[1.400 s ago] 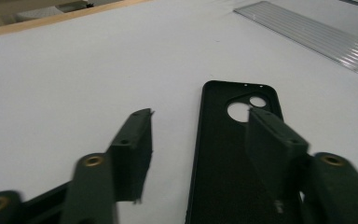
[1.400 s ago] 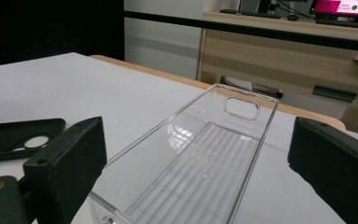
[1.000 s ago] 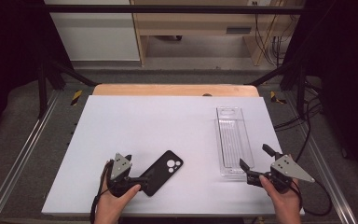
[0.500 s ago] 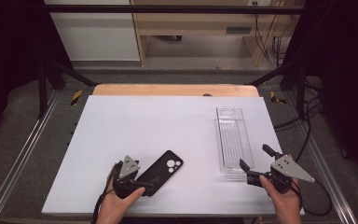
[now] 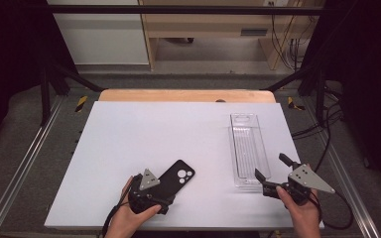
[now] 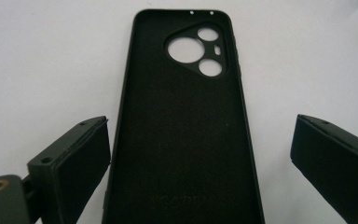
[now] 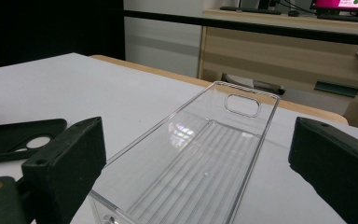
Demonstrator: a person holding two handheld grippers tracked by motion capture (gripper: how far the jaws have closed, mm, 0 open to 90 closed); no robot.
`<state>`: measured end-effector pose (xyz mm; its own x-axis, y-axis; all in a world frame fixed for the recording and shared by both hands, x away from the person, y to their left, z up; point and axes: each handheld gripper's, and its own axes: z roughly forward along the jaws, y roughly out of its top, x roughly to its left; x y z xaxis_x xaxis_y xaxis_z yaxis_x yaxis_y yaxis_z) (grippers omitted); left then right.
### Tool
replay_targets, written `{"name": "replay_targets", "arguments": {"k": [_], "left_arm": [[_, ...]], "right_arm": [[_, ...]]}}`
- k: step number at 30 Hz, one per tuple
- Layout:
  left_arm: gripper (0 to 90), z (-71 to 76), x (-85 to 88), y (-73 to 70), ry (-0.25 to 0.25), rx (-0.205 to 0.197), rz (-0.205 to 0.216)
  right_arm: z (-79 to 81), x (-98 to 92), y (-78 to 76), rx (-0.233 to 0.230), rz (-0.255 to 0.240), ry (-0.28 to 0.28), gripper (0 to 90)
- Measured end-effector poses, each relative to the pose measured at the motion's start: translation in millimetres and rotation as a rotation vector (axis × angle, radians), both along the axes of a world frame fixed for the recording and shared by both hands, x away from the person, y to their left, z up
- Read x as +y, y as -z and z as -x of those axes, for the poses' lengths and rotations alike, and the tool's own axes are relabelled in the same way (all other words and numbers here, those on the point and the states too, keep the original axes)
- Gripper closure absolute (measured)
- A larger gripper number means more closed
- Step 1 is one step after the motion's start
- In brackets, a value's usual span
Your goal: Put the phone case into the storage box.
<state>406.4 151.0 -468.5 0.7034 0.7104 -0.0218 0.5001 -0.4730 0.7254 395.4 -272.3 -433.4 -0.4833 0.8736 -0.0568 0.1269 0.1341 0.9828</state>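
Note:
A black phone case point(image 5: 177, 177) lies inner side up on the white table point(image 5: 144, 134), its camera cut-outs pointing away from me. My left gripper point(image 5: 161, 194) is open, with its jaws on either side of the case's near end. In the left gripper view the case point(image 6: 182, 130) runs up between the jaws of the left gripper point(image 6: 200, 121), with a gap on each side. A clear plastic tray point(image 5: 248, 148) lies lengthwise at the right. My right gripper point(image 5: 270, 166) is open at its near end. In the right gripper view the right gripper's point(image 7: 196, 123) jaws flank the tray point(image 7: 205, 158).
The black case point(image 7: 18, 137) lies at the left in the right gripper view. A wooden strip point(image 5: 188, 95) borders the table's far edge. Metal rails point(image 5: 25, 163) run along both sides, and cables point(image 5: 322, 134) hang at the right. White table surface stretches across the middle and far left.
My left gripper has moved forward and to the right, so its jaws now straddle the near end of the black case. The right gripper and the tray have stayed put.

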Motion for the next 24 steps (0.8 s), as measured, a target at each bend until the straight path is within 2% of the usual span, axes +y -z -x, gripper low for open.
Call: {"name": "replay_targets", "arguments": {"k": [5,9,13,19,24], "left_arm": [[5.6,-4.6,-4.1,0.8,-0.004,0.010,-0.047],[6.4,-10.7,-2.7,0.2,-0.009,0.018,-0.053],[6.9,-16.5,-4.5,2.5,0.002,0.046,-0.065],[7.8,-18.7,-10.4,4.4,0.018,0.054,-0.080],[7.8,-20.6,-10.6,5.9,0.008,0.058,-0.095]], "right_arm": [[0.4,0.2,-0.1,0.001,-0.001,-0.002,4.3],[0.5,-0.2,-0.1,0.001,-0.003,-0.002,4.3],[0.2,-0.2,0.1,0.002,-0.003,-0.003,4.3],[0.2,-0.8,0.2,0.003,-0.005,-0.001,4.3],[0.3,-0.5,0.0,0.003,-0.006,-0.004,4.3]]}}
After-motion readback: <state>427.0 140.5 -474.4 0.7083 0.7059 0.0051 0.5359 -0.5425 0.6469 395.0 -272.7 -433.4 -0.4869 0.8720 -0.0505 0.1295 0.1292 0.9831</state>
